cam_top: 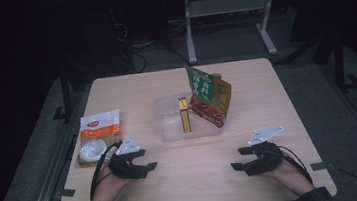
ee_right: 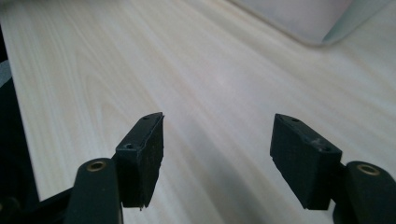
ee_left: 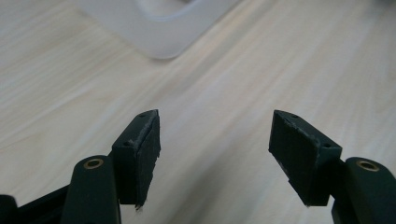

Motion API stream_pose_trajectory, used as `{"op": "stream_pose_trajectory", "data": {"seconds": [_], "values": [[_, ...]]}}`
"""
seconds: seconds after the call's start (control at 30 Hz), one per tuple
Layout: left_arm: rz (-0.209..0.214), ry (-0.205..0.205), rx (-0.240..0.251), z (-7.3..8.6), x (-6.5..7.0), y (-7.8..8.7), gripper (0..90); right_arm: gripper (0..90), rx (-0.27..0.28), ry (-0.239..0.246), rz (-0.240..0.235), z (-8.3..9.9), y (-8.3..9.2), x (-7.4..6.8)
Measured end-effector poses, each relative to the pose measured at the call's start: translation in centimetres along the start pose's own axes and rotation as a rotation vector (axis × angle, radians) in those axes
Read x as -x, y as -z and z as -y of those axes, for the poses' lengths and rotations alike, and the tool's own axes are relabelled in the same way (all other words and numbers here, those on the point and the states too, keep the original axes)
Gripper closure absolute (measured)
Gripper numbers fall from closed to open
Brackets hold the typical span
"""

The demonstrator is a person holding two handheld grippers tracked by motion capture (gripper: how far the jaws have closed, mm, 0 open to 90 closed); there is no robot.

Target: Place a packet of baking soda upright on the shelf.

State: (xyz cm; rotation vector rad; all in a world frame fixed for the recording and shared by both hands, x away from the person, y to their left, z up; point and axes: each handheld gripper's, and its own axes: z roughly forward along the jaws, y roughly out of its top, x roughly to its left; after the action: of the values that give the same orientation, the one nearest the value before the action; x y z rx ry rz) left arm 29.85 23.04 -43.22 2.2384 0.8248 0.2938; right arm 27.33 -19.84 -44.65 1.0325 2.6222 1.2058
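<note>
The pale wooden surface (cam_top: 185,180) carries a clear plastic tub (cam_top: 169,131) at its middle, a green-and-red printed pouch (cam_top: 210,97) leaning in it. My left claw (cam_top: 146,168) and right claw (cam_top: 237,159) hang wide and empty near the front edge. I'd approach the pouch squarely; its print stays unreadable.

The high view is dim and soft: the table (cam_top: 175,181) is lit evenly from above while the room around it sinks into near black, and print on the packets is too blurred to read. Both gripper views are brighter, with pale wood slightly washed out and a soft dark shadow on the table between the jaws. There the jaws stand fairly sharp, but the tray (ee_left: 159,28) corner at the top edge is out of focus.
</note>
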Motion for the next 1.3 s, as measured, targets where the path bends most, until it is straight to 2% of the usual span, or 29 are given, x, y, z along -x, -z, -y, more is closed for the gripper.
{"op": "stream_pose_trajectory", "data": {"seconds": [0.1, 0.2, 0.23, 0.37, 0.43, 0.47, 0.57, 0.63, 0.73, 0.8, 0.9, 1.17, 1.2, 1.3], "values": [[-0.043, 0.047, 0.007, 0.1, -1.1, 0.8, 33.5, 34.4, -0.008, -0.007, -0.005, 0.6, 0.2, -0.5], [-0.102, 0.069, 0.004, 0.4, -2.6, 1.7, 33.5, 34.5, -0.010, -0.005, -0.007, 0.8, 0.5, -0.6], [-0.125, 0.097, 0.006, 0.5, -3.2, 2.0, 33.5, 34.5, -0.008, 0.006, -0.004, 0.8, 0.5, -0.6], [-0.199, 0.145, -0.001, 1.0, -5.3, 3.1, 33.5, 34.7, -0.004, -0.013, -0.003, 0.7, 0.5, -0.5], [-0.229, 0.164, -0.004, 1.2, -6.2, 3.7, 33.5, 34.8, -0.006, -0.004, -0.001, 0.7, 0.5, -0.6], [-0.247, 0.188, -0.001, 1.4, -6.8, 4.0, 33.5, 35.1, -0.006, 0.000, -0.002, 0.7, 0.5, -0.5], [-0.278, 0.229, 0.007, 1.6, -8.2, 4.7, 33.5, 35.4, -0.009, 0.003, -0.002, 0.7, 0.4, -0.5], [-0.311, 0.246, -0.021, 1.8, -9.4, 5.4, 33.4, 35.5, -0.011, 0.003, -0.003, 0.7, 0.4, -0.5], [-0.356, 0.276, -0.028, 2.0, -10.7, 6.0, 33.5, 35.5, -0.009, 0.003, -0.003, 0.7, 0.4, -0.5], [-0.373, 0.315, -0.021, 2.3, -11.8, 6.4, 33.4, 35.5, -0.010, 0.002, -0.006, 0.7, 0.4, -0.5], [-0.398, 0.341, -0.029, 2.5, -13.0, 6.8, 33.4, 35.5, -0.015, 0.002, -0.006, 0.7, 0.3, -0.5], [-0.426, 0.422, -0.003, 3.4, -16.1, 7.0, 33.8, 35.7, -0.021, 0.011, -0.008, 0.6, 0.2, -0.6], [-0.425, 0.435, 0.006, 3.6, -16.5, 7.0, 34.9, 35.7, -0.024, 0.005, -0.010, 0.6, 0.2, -0.6], [-0.439, 0.447, 0.016, 4.1, -17.2, 7.3, 45.4, 35.8, -0.028, 0.003, -0.006, 0.6, 0.1, -0.7]]}}
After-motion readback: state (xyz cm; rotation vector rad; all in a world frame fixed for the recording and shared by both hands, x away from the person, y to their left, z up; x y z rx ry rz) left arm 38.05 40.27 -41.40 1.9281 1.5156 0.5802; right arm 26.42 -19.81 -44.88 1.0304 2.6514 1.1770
